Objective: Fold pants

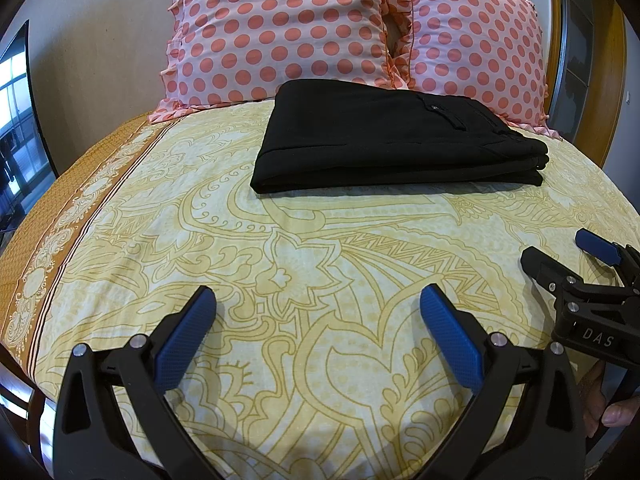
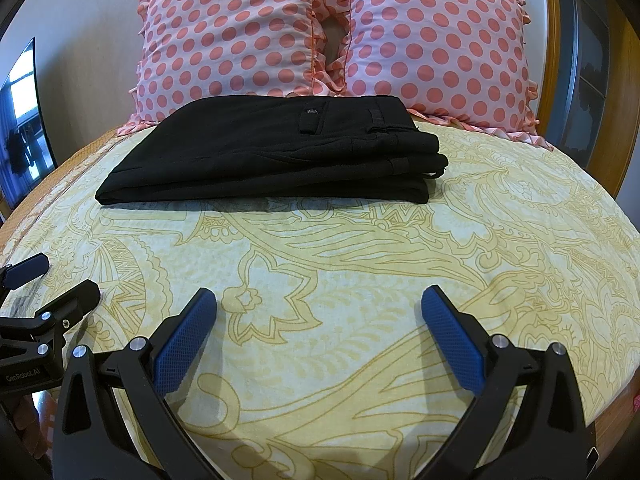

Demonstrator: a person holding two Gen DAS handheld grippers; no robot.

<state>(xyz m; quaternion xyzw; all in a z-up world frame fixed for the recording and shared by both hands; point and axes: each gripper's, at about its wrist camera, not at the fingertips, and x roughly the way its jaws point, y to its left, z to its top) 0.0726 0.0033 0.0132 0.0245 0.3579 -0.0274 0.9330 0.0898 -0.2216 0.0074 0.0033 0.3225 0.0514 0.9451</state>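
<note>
Black pants [image 1: 384, 140] lie folded in a compact stack on the yellow patterned bedsheet [image 1: 280, 260], just in front of the pillows; they also show in the right wrist view [image 2: 280, 156], pocket button facing up. My left gripper [image 1: 318, 300] is open and empty, held over the sheet well short of the pants. My right gripper [image 2: 319, 300] is open and empty too, also short of the pants. The right gripper appears at the right edge of the left wrist view [image 1: 568, 252]; the left gripper appears at the left edge of the right wrist view [image 2: 48, 284].
Two pink polka-dot pillows [image 1: 280, 28] [image 2: 432, 40] lean against the wall behind the pants. A window or screen [image 1: 16, 120] is at far left. A wooden frame [image 2: 624, 128] stands at the right. The bed edge drops off at the left and front.
</note>
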